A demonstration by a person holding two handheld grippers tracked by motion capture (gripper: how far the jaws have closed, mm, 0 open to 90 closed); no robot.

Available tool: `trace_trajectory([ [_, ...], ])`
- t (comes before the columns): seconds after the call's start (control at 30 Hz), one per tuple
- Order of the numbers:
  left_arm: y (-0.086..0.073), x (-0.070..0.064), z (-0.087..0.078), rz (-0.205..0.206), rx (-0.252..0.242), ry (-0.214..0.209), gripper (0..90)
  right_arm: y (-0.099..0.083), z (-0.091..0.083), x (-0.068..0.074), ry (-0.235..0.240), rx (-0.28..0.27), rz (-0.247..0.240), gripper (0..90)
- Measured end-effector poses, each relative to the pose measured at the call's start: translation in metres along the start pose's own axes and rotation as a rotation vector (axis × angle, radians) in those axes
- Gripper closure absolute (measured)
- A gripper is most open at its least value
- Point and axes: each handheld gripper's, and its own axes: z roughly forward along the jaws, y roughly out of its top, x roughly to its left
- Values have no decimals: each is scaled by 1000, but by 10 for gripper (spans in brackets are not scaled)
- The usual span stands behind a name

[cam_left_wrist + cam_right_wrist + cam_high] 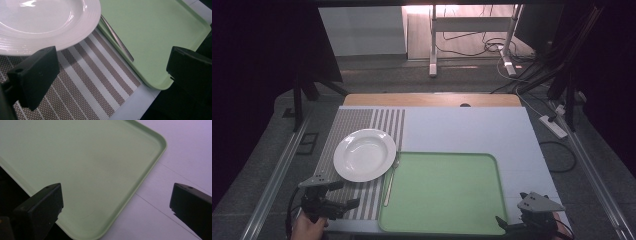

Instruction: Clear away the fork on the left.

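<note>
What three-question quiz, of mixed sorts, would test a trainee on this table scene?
1. True or false: the white plate sits on the green tray.
2. Which lies between plate and tray? A) a cup B) a piece of metal cutlery C) a bottle
3. Fill in: both the left hand-held gripper and the right hand-held gripper have their jaws ____.

Key: 1 false, it rests on the striped placemat; 2 B; 3 open.

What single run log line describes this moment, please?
left gripper: open, over striped mat | right gripper: open, at green plastic tray | round white plate: on mat | metal utensil: beside tray
</note>
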Motion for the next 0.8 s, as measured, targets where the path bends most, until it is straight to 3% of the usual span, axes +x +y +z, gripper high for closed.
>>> trace_trajectory([
  [0.33, -6, -4, -9, 22, -33, 17, 0, 0, 0, 0, -2, 1, -1, 0],
  [0.8, -11, -9, -16, 59, -8, 66, 0, 0, 0, 0, -4, 1, 1, 0],
])
